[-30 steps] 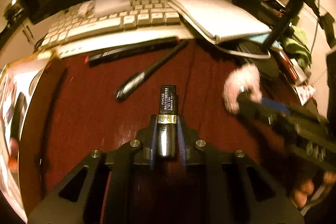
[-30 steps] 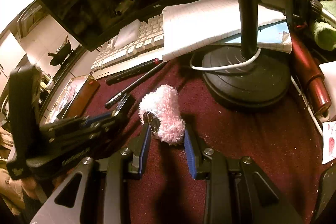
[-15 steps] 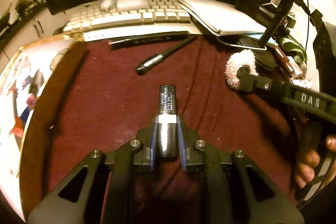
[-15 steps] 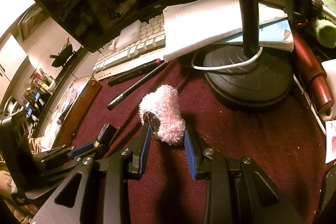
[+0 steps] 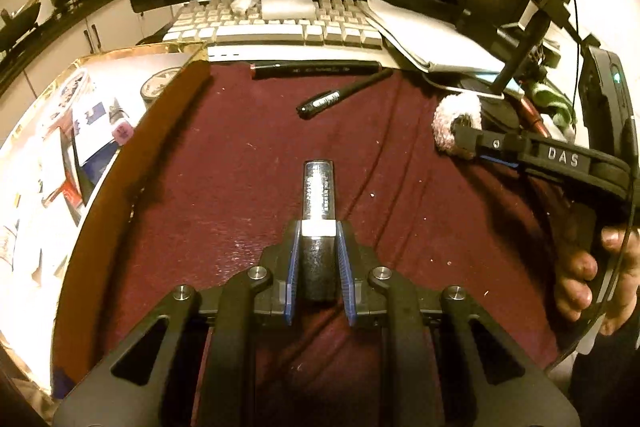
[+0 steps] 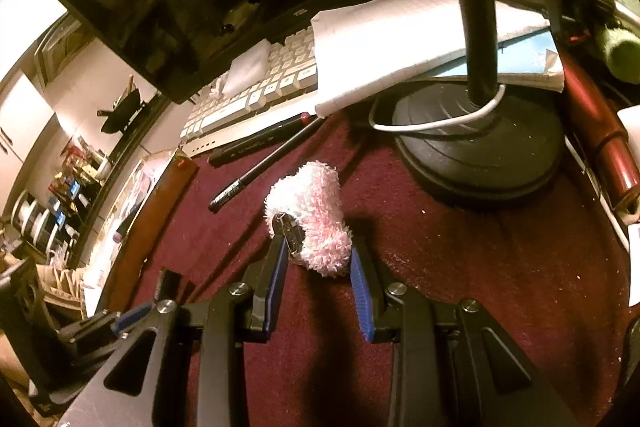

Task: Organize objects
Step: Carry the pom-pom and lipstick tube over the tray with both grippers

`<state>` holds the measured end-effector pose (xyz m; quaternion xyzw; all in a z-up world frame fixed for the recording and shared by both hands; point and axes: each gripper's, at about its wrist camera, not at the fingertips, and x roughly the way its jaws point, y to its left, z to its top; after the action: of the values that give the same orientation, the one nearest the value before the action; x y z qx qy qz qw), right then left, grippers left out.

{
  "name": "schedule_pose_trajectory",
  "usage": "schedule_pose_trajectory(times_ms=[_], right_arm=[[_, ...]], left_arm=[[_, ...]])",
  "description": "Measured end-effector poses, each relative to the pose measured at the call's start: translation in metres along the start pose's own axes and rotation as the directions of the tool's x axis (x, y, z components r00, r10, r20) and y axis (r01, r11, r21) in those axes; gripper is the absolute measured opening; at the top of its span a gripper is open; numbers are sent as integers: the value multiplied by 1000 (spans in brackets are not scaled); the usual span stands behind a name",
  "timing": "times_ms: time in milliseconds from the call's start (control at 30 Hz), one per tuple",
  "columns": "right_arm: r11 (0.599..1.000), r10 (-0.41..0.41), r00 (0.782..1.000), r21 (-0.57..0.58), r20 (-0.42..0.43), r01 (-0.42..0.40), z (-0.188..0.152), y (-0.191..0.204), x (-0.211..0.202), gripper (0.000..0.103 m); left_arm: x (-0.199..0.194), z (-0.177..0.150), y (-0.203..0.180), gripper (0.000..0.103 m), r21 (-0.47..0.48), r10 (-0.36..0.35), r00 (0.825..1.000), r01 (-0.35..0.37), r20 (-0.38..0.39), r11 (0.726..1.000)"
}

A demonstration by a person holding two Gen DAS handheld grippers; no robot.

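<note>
My left gripper [image 5: 317, 227] is shut on a black tube [image 5: 319, 187] with a pale band, which sticks out forward above the maroon cloth [image 5: 240, 187]. In the right wrist view this gripper [image 6: 132, 315] shows only at the lower left corner. A pink fluffy clip [image 6: 308, 215] with a metal clasp lies on the cloth. My right gripper [image 6: 316, 251] has its blue pads against both sides of the clip's near end. From the left wrist view, the right gripper [image 5: 456, 135] reaches in from the right onto the fluffy clip [image 5: 452, 115], and a person's hand [image 5: 588, 267] holds its handle.
A dark marker [image 5: 316, 70] and a black pen [image 5: 344, 95] lie at the cloth's far edge, in front of a white keyboard [image 5: 280, 31]. A notebook [image 5: 432, 39] and a black lamp base [image 6: 480, 147] stand at the right. A brown strip [image 5: 132, 167] borders the cloth's left side.
My left gripper has carried the tube leftward, away from the right gripper, and rolled slightly. The right gripper and the fluffy clip have stayed where they were.
</note>
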<state>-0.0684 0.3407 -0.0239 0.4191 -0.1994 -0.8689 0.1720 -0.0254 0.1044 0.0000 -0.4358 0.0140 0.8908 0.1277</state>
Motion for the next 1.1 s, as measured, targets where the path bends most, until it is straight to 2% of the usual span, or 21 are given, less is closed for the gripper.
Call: schedule_pose_trajectory(times_ms=[267, 433, 767, 900, 1100], right_arm=[[997, 44, 999, -64, -12, -45, -7, 35, -4, 30], [990, 72, 997, -120, -23, -74, -8, 62, -2, 30], [974, 109, 993, -195, -40, -114, -9, 99, 4, 30], [970, 122, 991, -205, -48, -129, -10, 109, 8, 30], [956, 136, 987, -248, -90, -154, -20, 131, 17, 30]], left_arm=[[-28, 3, 7, 17, -30, -28, 995, 31, 93, 999], [-37, 4, 18, 17, -58, -11, 993, 17, 114, 998], [-56, 5, 32, 17, -105, -27, 987, 45, 160, 993], [-74, 3, 41, 17, -132, -26, 975, 56, 219, 990], [-101, 3, 71, 17, -207, 26, 959, 34, 281, 978]])
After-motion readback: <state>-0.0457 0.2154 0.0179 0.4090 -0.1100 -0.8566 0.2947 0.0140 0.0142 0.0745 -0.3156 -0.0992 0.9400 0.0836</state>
